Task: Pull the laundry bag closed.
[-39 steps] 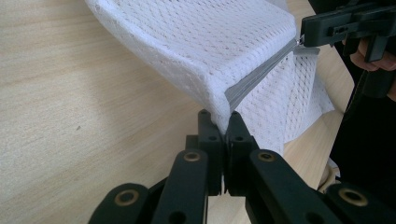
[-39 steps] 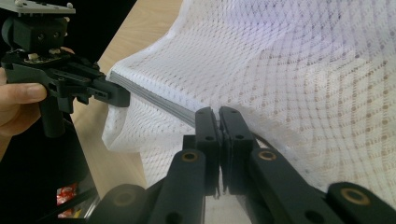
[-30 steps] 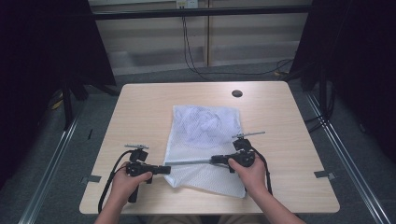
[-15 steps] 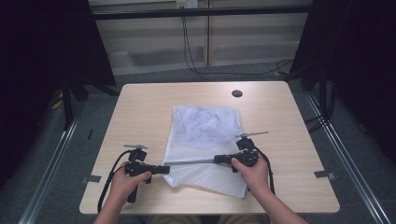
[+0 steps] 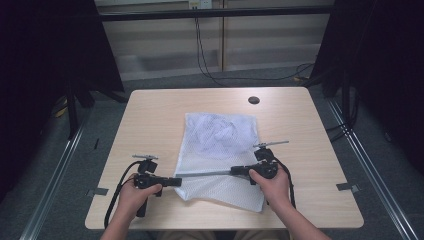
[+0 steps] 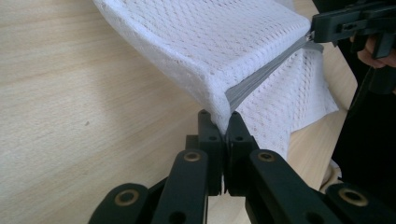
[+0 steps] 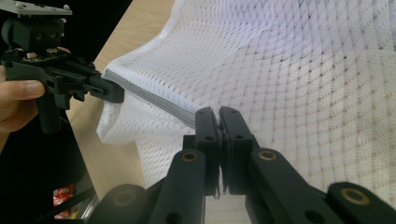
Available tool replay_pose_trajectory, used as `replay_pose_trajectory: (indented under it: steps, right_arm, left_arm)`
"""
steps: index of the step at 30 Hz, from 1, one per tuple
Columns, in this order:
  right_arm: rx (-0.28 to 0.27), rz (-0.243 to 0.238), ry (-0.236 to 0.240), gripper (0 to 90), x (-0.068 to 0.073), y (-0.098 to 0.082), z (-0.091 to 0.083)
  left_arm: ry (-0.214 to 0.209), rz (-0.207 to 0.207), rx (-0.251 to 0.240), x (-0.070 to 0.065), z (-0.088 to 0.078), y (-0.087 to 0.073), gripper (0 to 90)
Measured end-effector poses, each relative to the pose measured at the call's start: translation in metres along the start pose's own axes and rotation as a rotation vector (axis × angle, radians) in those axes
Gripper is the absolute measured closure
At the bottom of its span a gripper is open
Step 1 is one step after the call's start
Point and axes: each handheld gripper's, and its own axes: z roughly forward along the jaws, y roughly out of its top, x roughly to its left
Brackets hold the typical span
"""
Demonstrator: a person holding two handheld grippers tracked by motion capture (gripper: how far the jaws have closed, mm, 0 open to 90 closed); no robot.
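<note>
**A:** Start big. What is on the wooden table point(image 5: 150, 115)?

**B:** A white mesh laundry bag point(image 5: 220, 150), lying near the middle and reaching toward the person's edge. Its long axis runs from the near edge to the far side. Something bunched and white shows through the mesh in the far half; I cannot tell what.

**A:** And the grey line across it?

**B:** That is the grey zipper band point(image 5: 205, 174), stretched straight across the bag's near part, crosswise to its length. In the high view it climbs slightly from left to right.

**A:** Has anything changed over the last second?

**B:** Hardly. Against the earlier high views the hands, the band and the bag sit in the same places. I judge this a held tension: the band is kept taut, likely so the opening can be worked next, and nothing has yet slid along it.

**A:** The grippers?

**B:** The left gripper point(image 6: 223, 122) has its jaws fully together, pinching the corner where the band ends, lifting the mesh off the wood there. The right gripper point(image 7: 218, 119) is likewise clamped tight on the band at the far end of the stretch. Whether it has a zipper pull or just the tape, I cannot tell.

**A:** Smallest thing?

**B:** A dark round cable hole point(image 5: 254, 99) near the table's far edge, well apart from the bag.
</note>
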Motion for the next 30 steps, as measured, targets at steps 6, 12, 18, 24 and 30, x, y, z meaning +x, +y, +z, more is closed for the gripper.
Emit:
replay_pose_trajectory:
  steps: [6,12,18,24,30]
  right_arm:
    - [-0.003,0.006,0.001,86.9,-0.0022,-0.0010,-0.0027]
    - [-0.002,0.005,0.000,86.9,-0.0024,-0.0011,-0.0026]
    - [-0.002,0.005,0.003,86.9,-0.0024,-0.0012,-0.0025]
    - [-0.001,0.002,-0.003,86.9,-0.0047,-0.0021,-0.0043]
    - [-0.006,0.007,0.002,86.9,-0.0055,-0.0033,-0.0064]
  left_arm:
    - [-0.005,0.002,-0.002,-0.0004,0.0000,0.0003,88.2]
    - [-0.002,0.003,-0.002,-0.0010,-0.0001,-0.0001,88.2]
    - [-0.006,0.002,0.001,-0.0006,-0.0009,-0.0003,88.2]
    - [-0.005,-0.004,0.001,0.0001,-0.0019,-0.0008,88.2]
    - [-0.003,0.004,0.010,0.0003,-0.0011,-0.0002,88.2]
